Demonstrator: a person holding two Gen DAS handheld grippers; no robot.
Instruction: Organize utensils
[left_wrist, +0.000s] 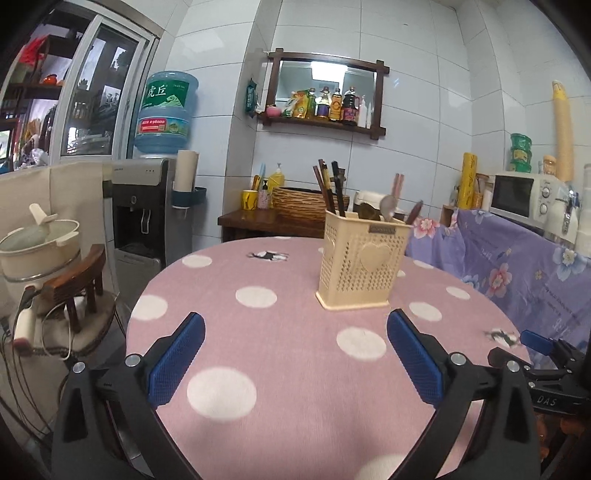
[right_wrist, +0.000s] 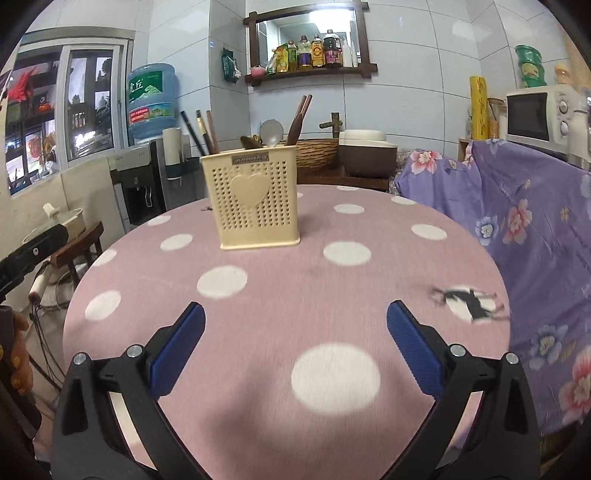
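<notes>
From the left wrist, the left claw (left_wrist: 295, 354) is gaping wide, empty; the holder (left_wrist: 360, 264) is standing ahead, slightly right, utensils (left_wrist: 334, 190) upright inside. From the right wrist, the right claw (right_wrist: 295, 350) is gaping empty too; holder ahead, slightly left, likely finished.

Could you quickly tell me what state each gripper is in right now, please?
Left gripper: open, holding nothing.
Right gripper: open, holding nothing.

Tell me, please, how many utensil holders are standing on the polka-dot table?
1. The cream perforated utensil holder stands upright toward the far side of the pink table, with chopsticks and spoons in it. Nothing else lies on the cloth in either view.
</notes>
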